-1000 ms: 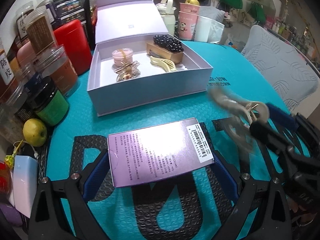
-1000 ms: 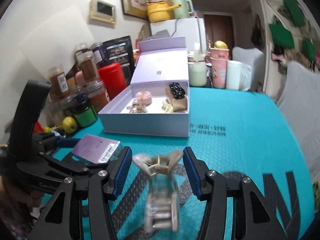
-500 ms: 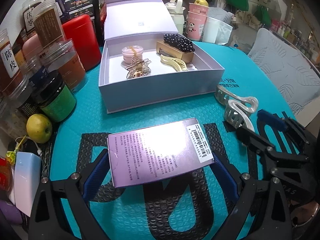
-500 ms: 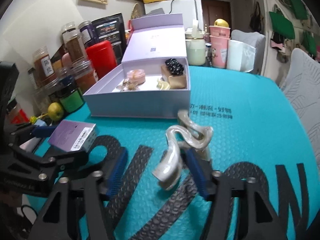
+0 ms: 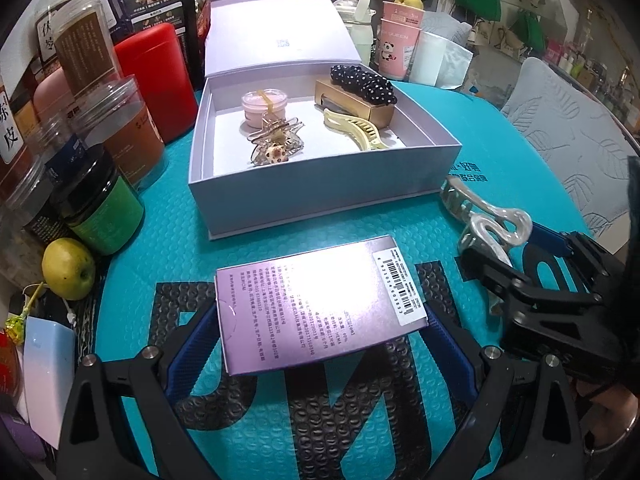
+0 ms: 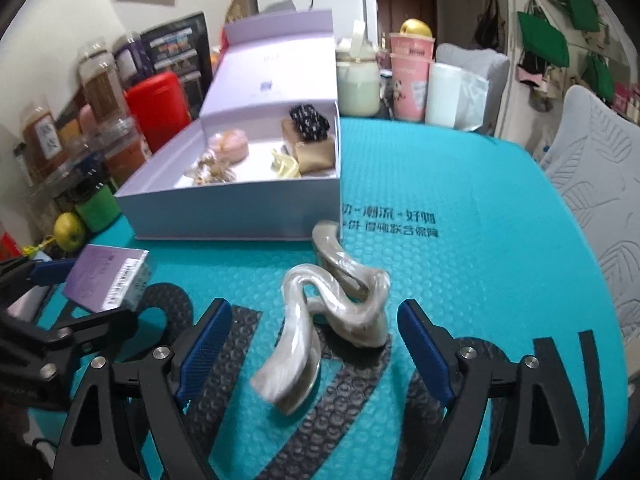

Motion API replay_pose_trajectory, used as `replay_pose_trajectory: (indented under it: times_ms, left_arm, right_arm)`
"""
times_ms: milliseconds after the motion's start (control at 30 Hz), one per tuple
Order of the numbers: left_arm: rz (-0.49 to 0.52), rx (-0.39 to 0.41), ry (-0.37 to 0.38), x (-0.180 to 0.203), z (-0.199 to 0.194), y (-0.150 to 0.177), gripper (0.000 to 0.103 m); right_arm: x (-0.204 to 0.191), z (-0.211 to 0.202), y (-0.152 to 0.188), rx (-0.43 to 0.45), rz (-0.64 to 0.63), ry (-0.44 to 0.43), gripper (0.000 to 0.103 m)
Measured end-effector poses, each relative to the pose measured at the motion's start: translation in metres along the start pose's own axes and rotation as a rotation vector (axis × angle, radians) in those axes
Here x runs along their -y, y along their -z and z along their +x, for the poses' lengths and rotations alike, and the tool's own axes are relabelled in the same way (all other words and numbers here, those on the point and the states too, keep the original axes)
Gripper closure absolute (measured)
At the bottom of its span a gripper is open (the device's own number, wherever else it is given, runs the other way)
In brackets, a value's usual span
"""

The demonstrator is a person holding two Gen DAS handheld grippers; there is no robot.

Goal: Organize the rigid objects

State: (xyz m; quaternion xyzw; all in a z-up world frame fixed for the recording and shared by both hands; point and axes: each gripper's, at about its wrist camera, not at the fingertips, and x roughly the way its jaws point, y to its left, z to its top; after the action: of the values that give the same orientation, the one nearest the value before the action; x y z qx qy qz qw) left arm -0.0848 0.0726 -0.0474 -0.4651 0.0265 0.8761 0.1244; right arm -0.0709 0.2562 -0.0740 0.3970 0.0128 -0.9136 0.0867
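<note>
While the left gripper [image 5: 320,344] clamps the purple carton [image 5: 316,304], the right gripper's [image 6: 316,344] jaws, just opening wide, straddle the pearly hair claw [image 6: 320,320] outside the part-filled box [image 5: 320,200].

The left gripper [image 5: 320,336] points steeply down at the table, its two blue-padded fingers [image 5: 192,344] pressed against the short ends of a flat purple box [image 5: 316,304] held level between them. The right gripper [image 6: 316,344] also tilts downward, to the right of the left one. Its jaws have just been opening and stand wide, both blue pads clear of the pearly hair claw [image 6: 320,320] lying on the mat between them. Part of a hand [image 5: 612,412] shows behind the right gripper.
</note>
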Motion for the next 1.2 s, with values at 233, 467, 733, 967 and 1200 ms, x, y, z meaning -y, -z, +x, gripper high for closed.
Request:
replay_pose_trajectory:
  times_ms: [233, 467, 733, 967, 1200]
  left_arm:
    - [-0.011, -0.011, -0.003, -0.003, 0.006, -0.005, 0.005]
    - [-0.002, -0.021, 0.012, 0.001, 0.008, -0.007, 0.005]
    - [0.008, 0.001, 0.006, 0.004, 0.003, -0.005, 0.005]
    - [0.005, 0.023, 0.016, 0.003, -0.006, 0.001, 0.005]
    - [0.003, 0.064, -0.006, 0.001, -0.022, 0.001, 0.005]
  right_arm:
    - [0.005, 0.031, -0.004, -0.095, 0.030, 0.027, 0.027]
    - [0.009, 0.026, -0.004, -0.081, 0.054, 0.010, 0.042]
    - [0.013, 0.008, 0.001, -0.084, 0.087, -0.024, 0.042]
    - [0.011, -0.018, 0.009, -0.074, 0.084, -0.035, 0.043]
    - [0.005, -0.041, 0.010, -0.057, 0.061, -0.060, 0.044]
